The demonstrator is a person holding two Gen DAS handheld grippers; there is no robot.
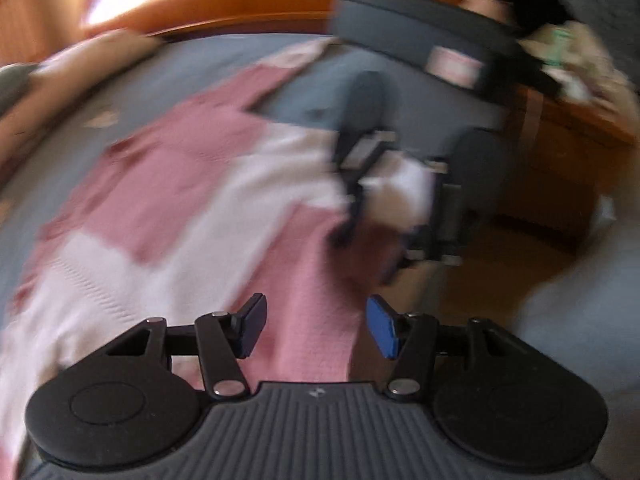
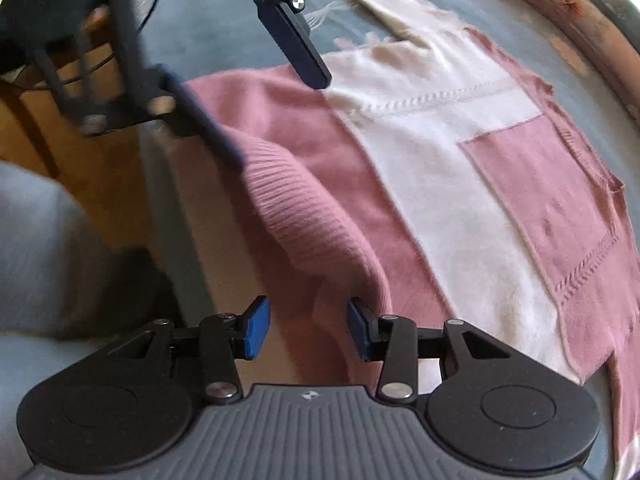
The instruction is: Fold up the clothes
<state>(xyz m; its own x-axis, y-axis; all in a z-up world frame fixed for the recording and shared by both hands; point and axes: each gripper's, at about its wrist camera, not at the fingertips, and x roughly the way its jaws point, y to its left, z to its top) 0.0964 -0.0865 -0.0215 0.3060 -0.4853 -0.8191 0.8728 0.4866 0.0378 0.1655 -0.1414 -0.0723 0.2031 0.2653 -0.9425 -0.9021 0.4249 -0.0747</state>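
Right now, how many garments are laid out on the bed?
1: a pink and white sweater spread across the blue bedsheet, its ribbed edge bunched near the right tool. Others may lie outside both views.

A blue-grey bed cover (image 2: 224,32) carries a pink-and-white knit garment (image 2: 440,184) spread flat ahead of both grippers, its ribbed pink edge nearest them.
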